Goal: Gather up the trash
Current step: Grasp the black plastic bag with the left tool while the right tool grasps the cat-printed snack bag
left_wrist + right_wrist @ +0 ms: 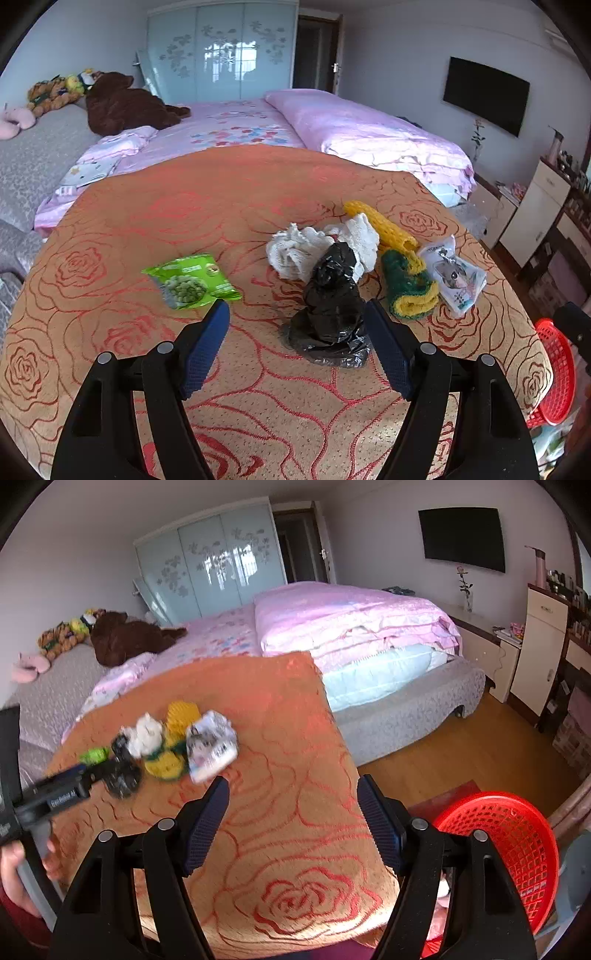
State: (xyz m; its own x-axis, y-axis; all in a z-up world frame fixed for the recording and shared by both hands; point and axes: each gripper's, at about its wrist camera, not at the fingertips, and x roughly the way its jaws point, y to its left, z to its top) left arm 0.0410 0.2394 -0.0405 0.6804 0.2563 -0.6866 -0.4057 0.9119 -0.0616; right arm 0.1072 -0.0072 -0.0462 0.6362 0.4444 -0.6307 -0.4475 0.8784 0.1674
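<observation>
My left gripper (297, 314): jaws apart, nothing clamped; it hangs over the surface with the black bag just ahead, near the right finger, and I cannot tell whether they touch.
My right gripper (293, 790): jaws apart and holding nothing, above bare cloth near the surface's right edge.
Surface (110, 229): covered in an orange cloth with a red rose pattern; a bed with pink bedding lies beyond its far edge.
Black bag (330, 306): crumpled plastic standing in a lump, middle of the surface, nearest of the pile to me.
White rag (295, 251): bunched up just behind the black bag, touching it.
Yellow mesh sleeve (384, 225): lies slanted at the far right of the pile, behind the rag.
Green-and-yellow cloth (410, 291): folded, right of the black bag, near end of the mesh sleeve resting on it.
White wrapper (456, 275): printed packet just right of the folded cloth, touching it.
Green pea packet (190, 282): lies flat, apart from the pile, on the left, just beyond my left finger.
Red basket (513, 853): mesh plastic, off the right edge of the surface, lower than the top, near my right gripper.
</observation>
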